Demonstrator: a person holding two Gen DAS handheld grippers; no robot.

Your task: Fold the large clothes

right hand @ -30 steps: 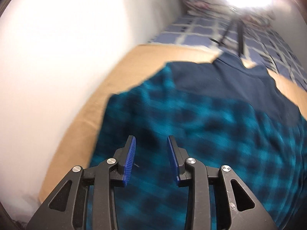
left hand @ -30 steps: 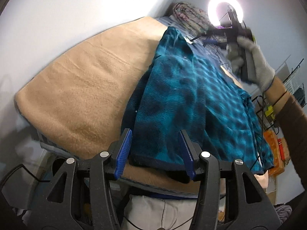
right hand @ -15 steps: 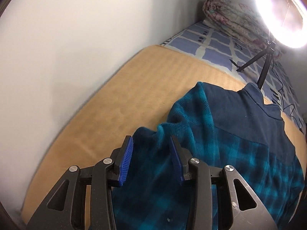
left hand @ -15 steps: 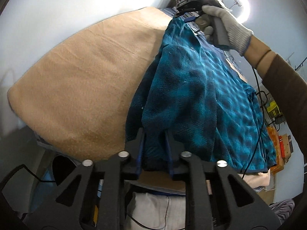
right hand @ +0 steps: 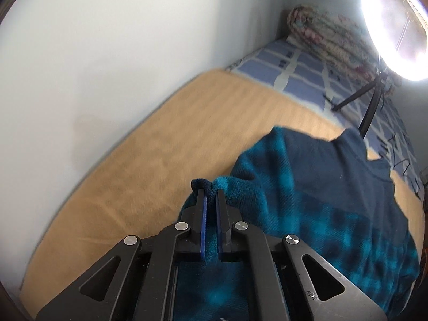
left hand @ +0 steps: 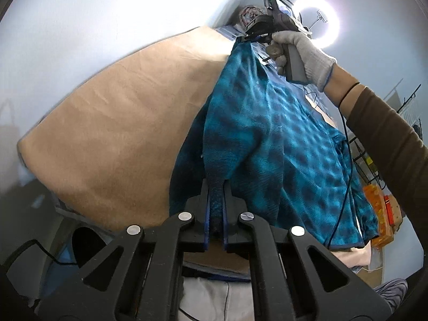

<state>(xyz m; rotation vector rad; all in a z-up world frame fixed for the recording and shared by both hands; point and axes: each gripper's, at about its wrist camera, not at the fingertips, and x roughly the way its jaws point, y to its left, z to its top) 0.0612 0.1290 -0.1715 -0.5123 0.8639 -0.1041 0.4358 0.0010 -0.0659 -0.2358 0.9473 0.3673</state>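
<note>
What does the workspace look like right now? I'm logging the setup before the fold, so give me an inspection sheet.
Surface: tan blanket spread over a bed, wall alongside.
Job's things: teal plaid fleece garment lying on the blanket, one edge lifted at both ends.
Clutter: rolled floral bedding at the far end, on a blue checked sheet.
Grippers: left tongs shut on the garment's near edge; right tongs shut on its far edge, held by a gloved hand.
Cables: thin blue cable trailing over the garment.
Surroundings: lit ring light on a tripod; wire rack and orange items beside the bed.
</note>
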